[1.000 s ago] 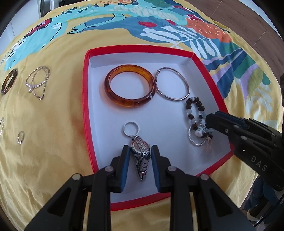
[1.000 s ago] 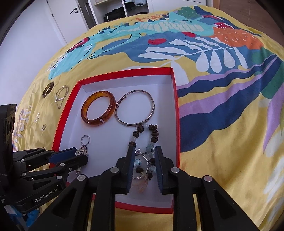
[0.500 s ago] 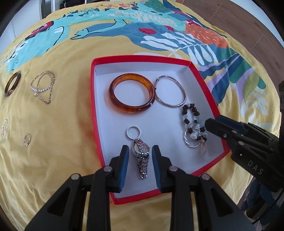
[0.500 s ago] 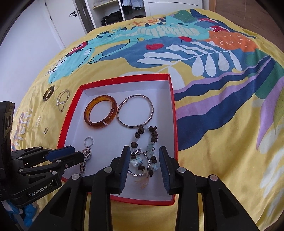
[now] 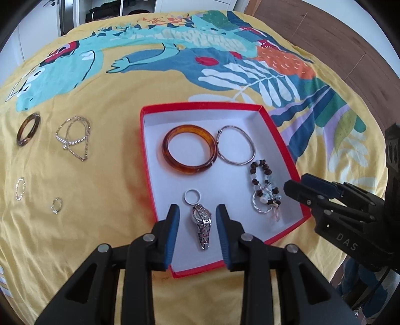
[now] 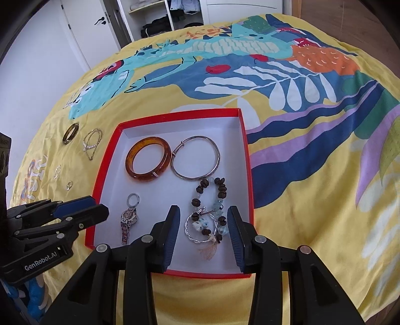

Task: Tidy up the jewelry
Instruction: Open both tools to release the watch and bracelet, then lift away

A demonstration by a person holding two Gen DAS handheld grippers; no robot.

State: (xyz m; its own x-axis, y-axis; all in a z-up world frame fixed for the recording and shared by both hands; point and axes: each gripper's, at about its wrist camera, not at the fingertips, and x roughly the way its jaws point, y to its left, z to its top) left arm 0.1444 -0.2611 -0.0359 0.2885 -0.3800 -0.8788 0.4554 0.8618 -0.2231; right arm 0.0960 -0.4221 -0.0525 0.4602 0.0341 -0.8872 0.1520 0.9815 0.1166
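A red box [image 5: 277, 130] [image 6: 246, 160] with a white floor holds an amber bangle [image 5: 189, 149] [image 6: 148, 162], a silver bangle [image 5: 236, 145] [image 6: 195, 158], a bead bracelet with charms [image 5: 265, 190] [image 6: 210, 212], a small silver ring [image 5: 192, 195] [image 6: 133, 199] and a silver watch [image 5: 202, 225] [image 6: 128, 222]. My left gripper [image 5: 197, 212] hovers above the watch, its jaws opening, pads clear of it. My right gripper [image 6: 203, 215] hangs over the bead bracelet, jaws opening, nothing pressed between them.
On the yellow printed bedspread left of the box lie a dark brown ring [image 5: 28, 129] [image 6: 70, 133], a chain necklace [image 5: 75, 140] [image 6: 92, 143] and two small rings [image 5: 20, 188] [image 5: 56, 205]. A white door and an open wardrobe [image 6: 160, 20] stand beyond the bed.
Both grippers opened wider and let go of the watch and the bead bracelet, which now lie in the box. The left gripper rose, so the box looks smaller.
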